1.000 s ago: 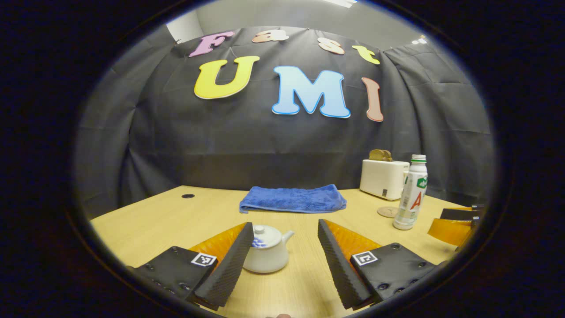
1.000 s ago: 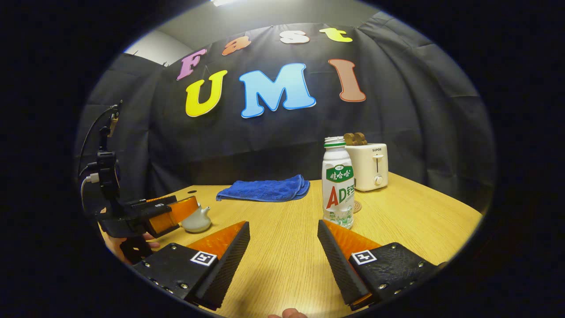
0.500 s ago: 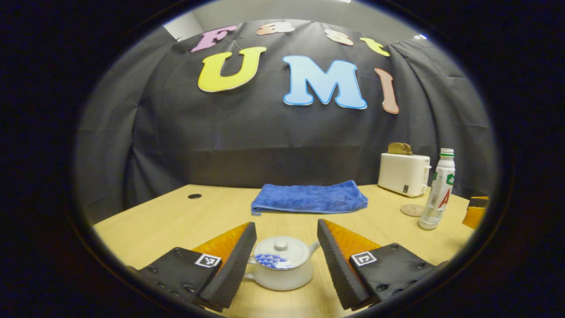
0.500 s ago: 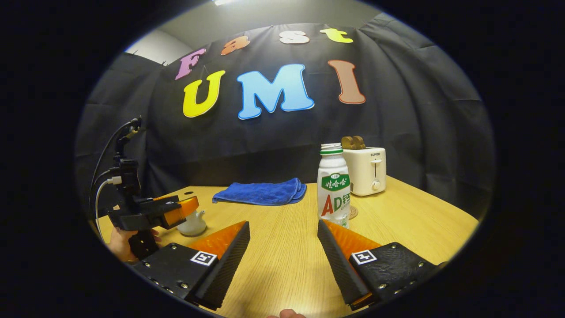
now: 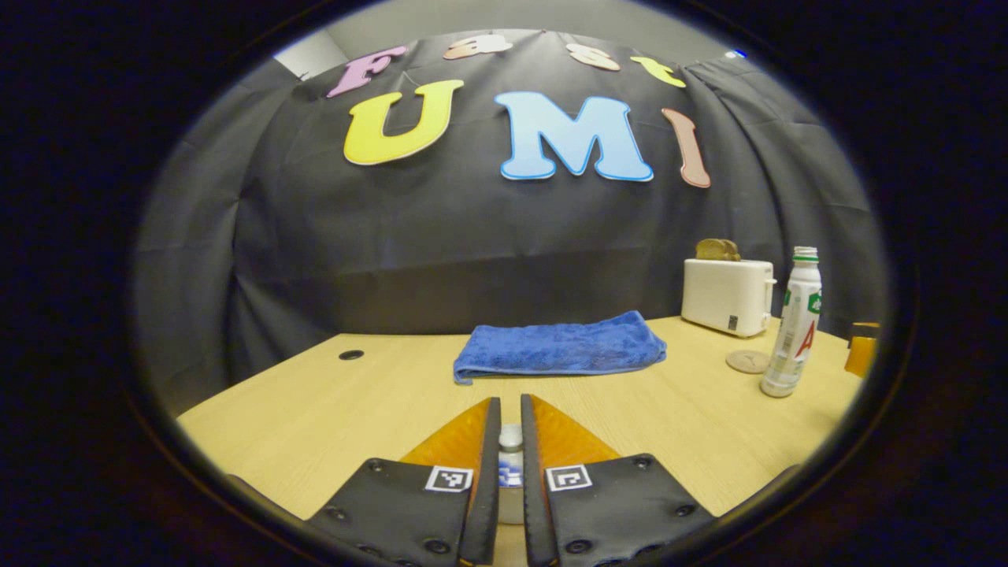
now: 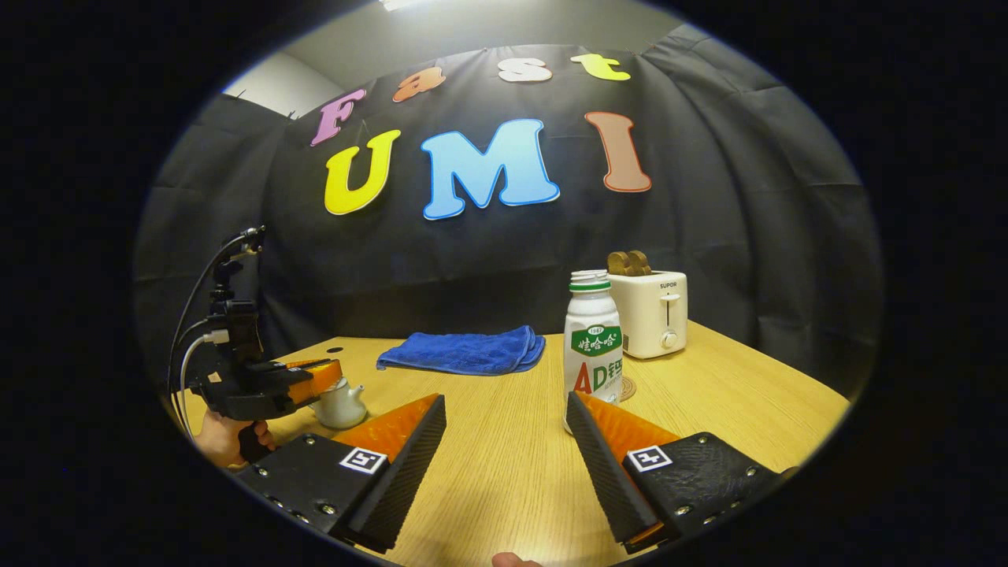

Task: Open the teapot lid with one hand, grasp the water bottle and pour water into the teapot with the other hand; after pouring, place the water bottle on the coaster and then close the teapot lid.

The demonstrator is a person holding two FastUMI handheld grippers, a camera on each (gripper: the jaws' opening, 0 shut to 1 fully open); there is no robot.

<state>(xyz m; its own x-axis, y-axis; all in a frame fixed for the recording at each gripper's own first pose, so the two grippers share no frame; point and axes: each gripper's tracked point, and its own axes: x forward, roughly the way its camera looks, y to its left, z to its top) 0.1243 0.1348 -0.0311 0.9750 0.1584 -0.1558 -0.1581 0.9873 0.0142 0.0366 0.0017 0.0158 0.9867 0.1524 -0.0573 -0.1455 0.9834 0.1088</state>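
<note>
In the left gripper view my left gripper (image 5: 509,405) is shut on the knob of the teapot lid (image 5: 510,435). A sliver of the white teapot (image 5: 510,476) with blue pattern shows between the fingers. The right gripper view shows that teapot (image 6: 340,404) at the table's left under the left gripper (image 6: 313,376), which a hand (image 6: 219,439) holds. The white water bottle (image 6: 593,346) stands upright just beyond my open right gripper (image 6: 505,402), near its right finger. A round coaster (image 6: 628,387) lies behind the bottle. The bottle (image 5: 791,327) and the coaster (image 5: 746,361) also appear at far right.
A folded blue towel (image 5: 561,350) lies at the back middle of the wooden table (image 5: 315,409). A white toaster (image 6: 650,315) with bread in it stands at the back right, behind the coaster. A cable hole (image 5: 351,354) sits at the back left.
My left gripper moved forward over the teapot and shut on the lid's knob. My right gripper stayed open and drew slightly nearer to the bottle.
</note>
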